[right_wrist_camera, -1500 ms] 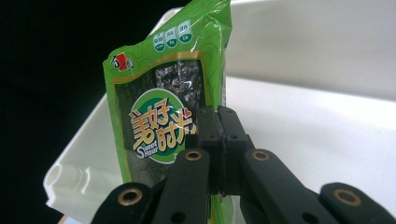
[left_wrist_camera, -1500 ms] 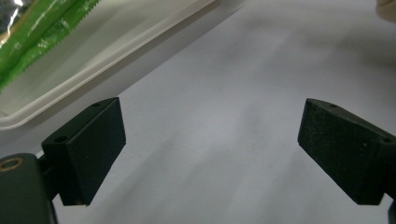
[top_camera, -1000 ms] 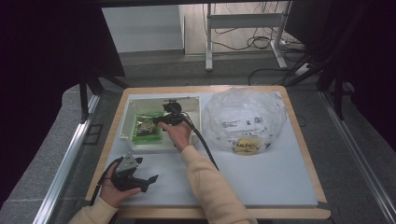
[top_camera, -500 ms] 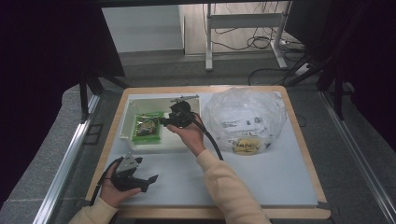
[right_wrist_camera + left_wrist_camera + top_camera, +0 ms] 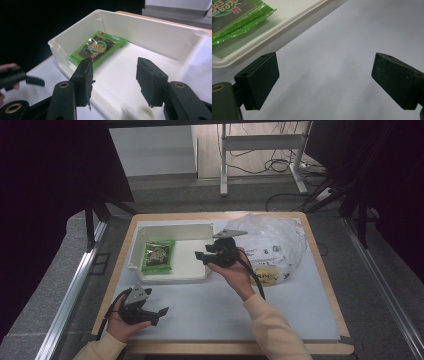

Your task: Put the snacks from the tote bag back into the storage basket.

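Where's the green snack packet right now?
In the high view the green snack packet lies flat in the left part of the white tray, left of the right gripper.

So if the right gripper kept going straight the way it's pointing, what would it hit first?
Probably the floor of the white tray, with the green packet beyond. The right gripper is open and empty; depth is unclear.

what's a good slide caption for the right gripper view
Open right gripper empty above the white tray, where a green snack packet lies flat.
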